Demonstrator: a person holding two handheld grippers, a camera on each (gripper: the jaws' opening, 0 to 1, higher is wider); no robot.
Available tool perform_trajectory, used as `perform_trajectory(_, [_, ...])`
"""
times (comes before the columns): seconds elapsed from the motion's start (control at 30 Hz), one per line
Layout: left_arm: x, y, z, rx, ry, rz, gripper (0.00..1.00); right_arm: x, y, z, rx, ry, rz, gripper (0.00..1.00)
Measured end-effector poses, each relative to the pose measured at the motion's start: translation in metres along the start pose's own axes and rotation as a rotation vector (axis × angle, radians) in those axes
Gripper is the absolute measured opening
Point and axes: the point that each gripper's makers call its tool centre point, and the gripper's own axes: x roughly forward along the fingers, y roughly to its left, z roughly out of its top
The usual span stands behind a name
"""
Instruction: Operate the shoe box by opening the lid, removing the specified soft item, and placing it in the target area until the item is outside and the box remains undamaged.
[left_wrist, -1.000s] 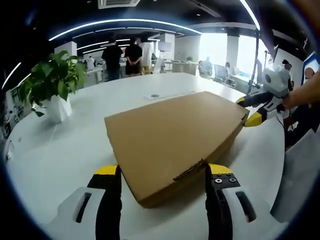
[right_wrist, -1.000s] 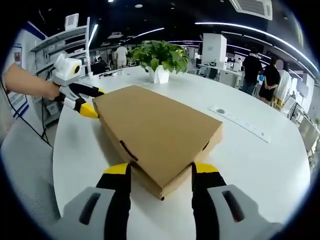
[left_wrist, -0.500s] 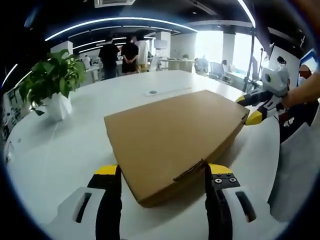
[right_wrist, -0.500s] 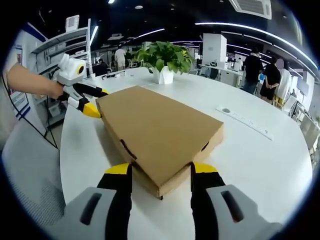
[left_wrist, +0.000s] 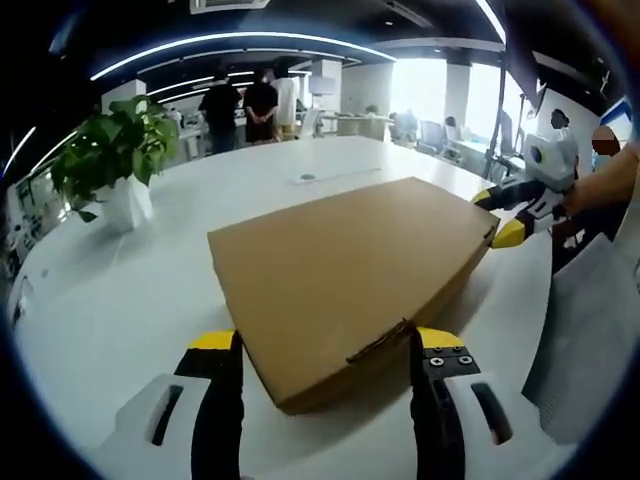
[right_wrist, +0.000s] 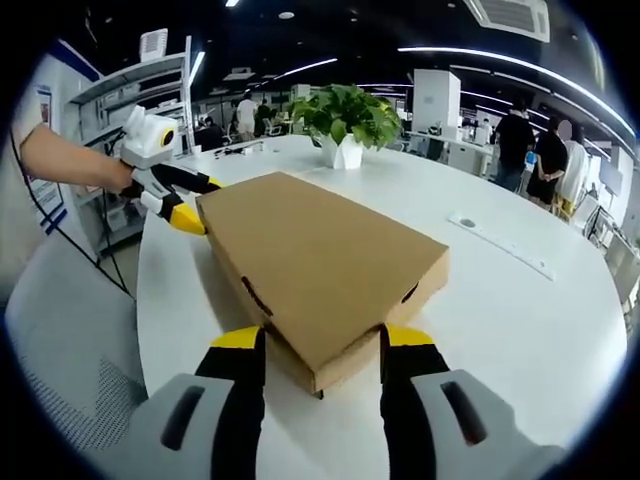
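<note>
Shoe box (left_wrist: 345, 270) lies closed, long axis between left gripper (left_wrist: 325, 345) and right gripper (right_wrist: 312, 345), fingers open.

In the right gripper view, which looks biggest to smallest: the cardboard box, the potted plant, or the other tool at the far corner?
1. Cardboard box, by far the largest.
2. Potted plant.
3. Other tool, close to the plant in apparent size; the plant stands farther off, so the ranking is unsure.

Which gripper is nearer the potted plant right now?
Left, as far as I can judge. The left gripper sits at the shoe box corner on the plant's side; the right gripper is at the opposite corner.
</note>
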Motion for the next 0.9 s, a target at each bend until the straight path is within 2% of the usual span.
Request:
perform_trajectory(0.43, [-0.017,0.000,-0.013,0.004,0.006,-0.006,0.68,-0.004,0.024,-0.002,-0.002,-0.005,0.005,0.41])
perform_trajectory(0.9, [-0.028,-0.001,-0.020,0.006,0.005,-0.005,0.69,-0.006,0.037,-0.003,0.003,-0.011,-0.002,0.41])
